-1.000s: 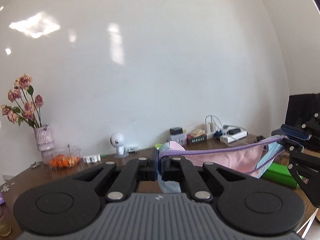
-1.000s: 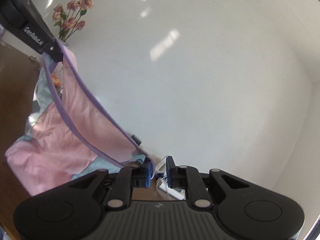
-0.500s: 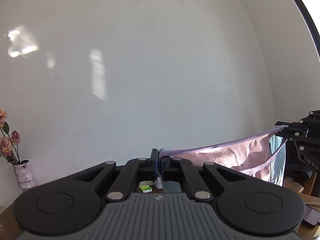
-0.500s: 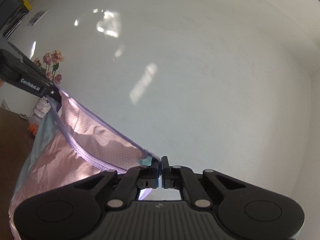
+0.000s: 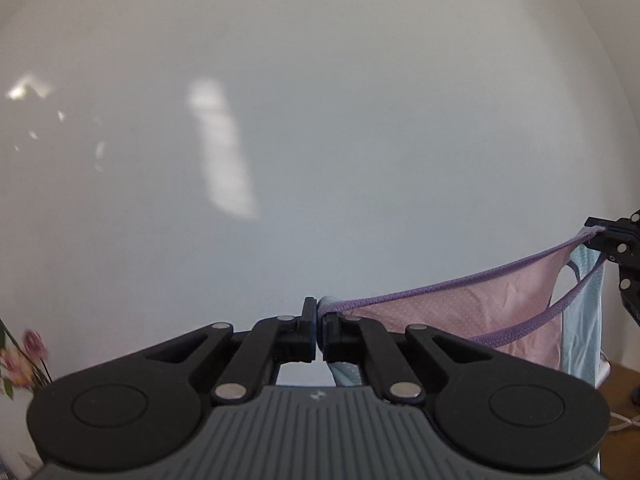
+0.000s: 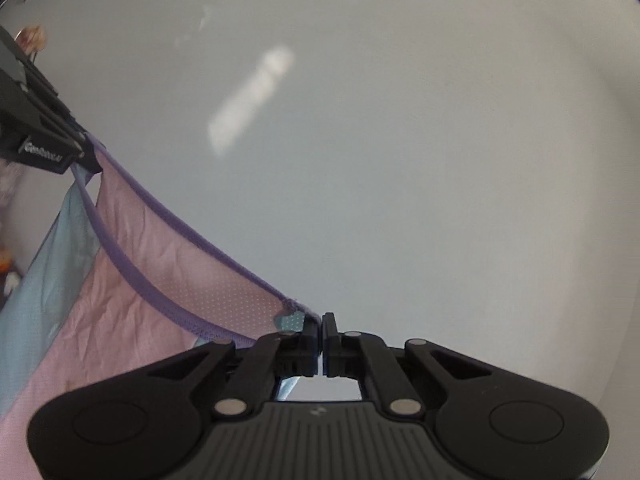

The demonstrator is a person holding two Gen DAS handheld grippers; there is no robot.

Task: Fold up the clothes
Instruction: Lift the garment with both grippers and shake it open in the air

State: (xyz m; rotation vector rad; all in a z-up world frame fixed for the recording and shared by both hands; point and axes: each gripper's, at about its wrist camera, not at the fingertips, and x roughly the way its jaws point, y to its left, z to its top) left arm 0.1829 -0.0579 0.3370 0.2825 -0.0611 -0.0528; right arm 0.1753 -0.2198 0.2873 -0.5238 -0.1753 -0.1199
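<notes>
A pink and pale blue garment (image 5: 496, 312) with a purple elastic waistband hangs in the air between my two grippers. My left gripper (image 5: 319, 320) is shut on one end of the waistband. My right gripper (image 6: 322, 334) is shut on the other end, and it shows at the right edge of the left wrist view (image 5: 612, 240). In the right wrist view the garment (image 6: 132, 280) drapes down to the left, and my left gripper (image 6: 86, 156) shows at the upper left. Both cameras point up at a white wall.
Pink flowers (image 5: 24, 360) show at the lower left of the left wrist view. A strip of brown wood surface (image 5: 620, 396) shows at its lower right. The white wall (image 5: 320, 120) fills most of both views.
Both grippers have risen and tilted upward with the garment, so the table and its objects have dropped out of view. The waistband is stretched between them. The right gripper's fingers have closed fully.
</notes>
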